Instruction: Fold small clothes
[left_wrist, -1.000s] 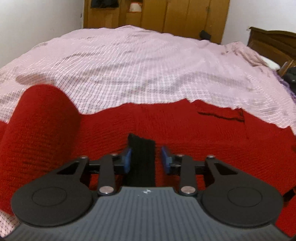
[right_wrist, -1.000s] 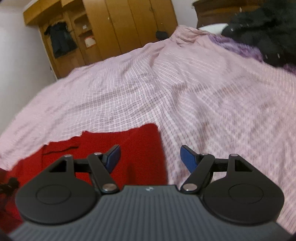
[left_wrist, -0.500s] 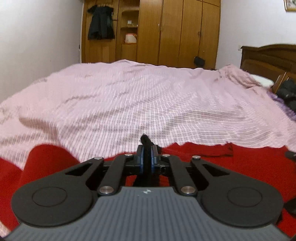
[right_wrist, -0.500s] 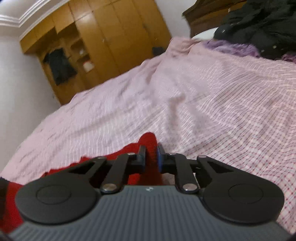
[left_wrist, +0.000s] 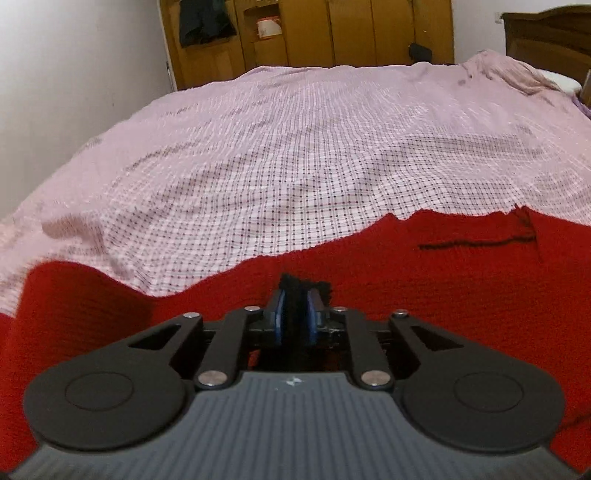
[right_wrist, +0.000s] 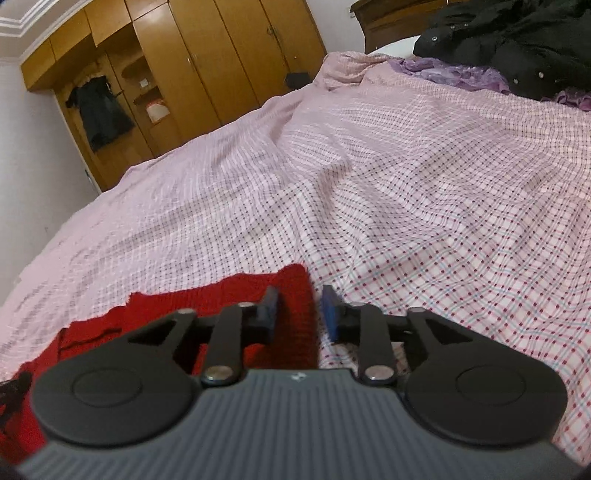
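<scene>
Opening jaws astride red knit (right_wrist: 291, 295)

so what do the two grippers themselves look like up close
Both match: the left gripper and right gripper each have a grey ribbed body, two round black discs, black linkage arms with silver rivets, and blue pads on the fingertips. No cables or sleeves show.

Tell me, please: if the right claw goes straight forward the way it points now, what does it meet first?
Probably the red knit garment corner between its opening fingers, then the pink checked bedcover beyond; the right claw points downward, though depth is unclear.
</scene>
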